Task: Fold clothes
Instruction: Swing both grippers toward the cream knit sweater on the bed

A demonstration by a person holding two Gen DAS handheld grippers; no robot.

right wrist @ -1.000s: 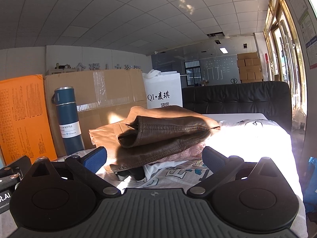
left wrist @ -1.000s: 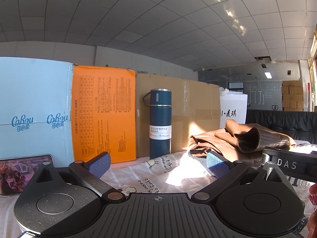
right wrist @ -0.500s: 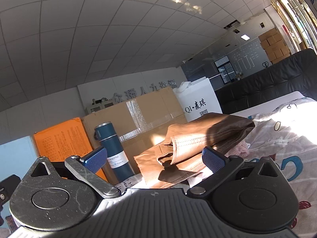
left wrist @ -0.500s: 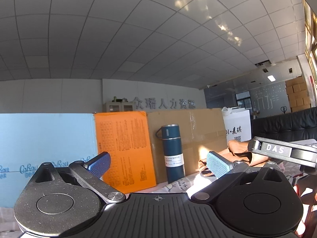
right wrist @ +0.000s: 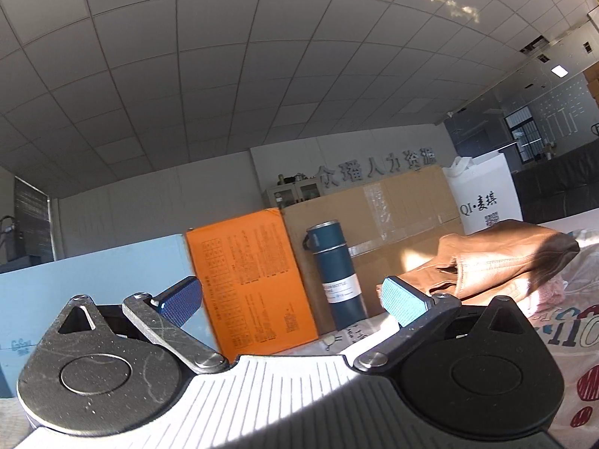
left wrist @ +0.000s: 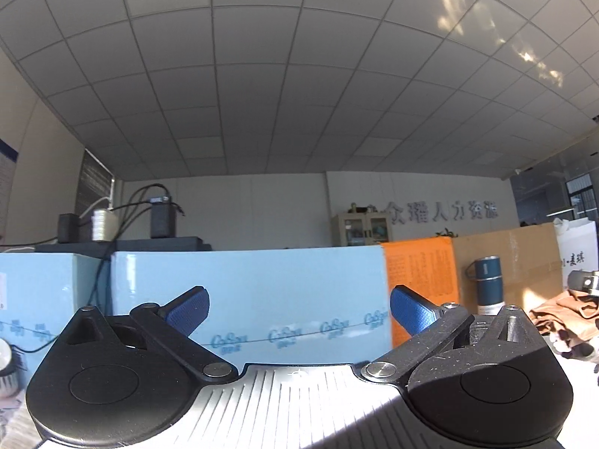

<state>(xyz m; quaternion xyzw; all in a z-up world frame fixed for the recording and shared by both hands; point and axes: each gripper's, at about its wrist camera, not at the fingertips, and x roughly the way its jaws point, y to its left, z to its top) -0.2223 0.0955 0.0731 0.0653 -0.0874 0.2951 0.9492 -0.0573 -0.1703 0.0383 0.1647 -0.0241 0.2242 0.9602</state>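
A folded brown garment (right wrist: 498,258) lies on the printed white sheet (right wrist: 569,333) at the right of the right wrist view, with a pink cloth (right wrist: 546,288) under it. It shows at the far right of the left wrist view (left wrist: 561,314). My left gripper (left wrist: 297,308) is open and empty, tilted up toward the blue box and ceiling. My right gripper (right wrist: 290,301) is open and empty, raised and left of the garment. Neither touches any cloth.
A dark blue vacuum bottle (right wrist: 335,269) stands upright by the cardboard box (right wrist: 397,213). An orange panel (right wrist: 251,280), a light blue box (left wrist: 262,299) and a white paper bag (right wrist: 483,202) line the back. Black devices with cables (left wrist: 161,220) sit on the blue box.
Both grippers have tilted upward and swung left, so the ceiling fills more of each view. The brown garment has slid to the right edge. Both stay open.
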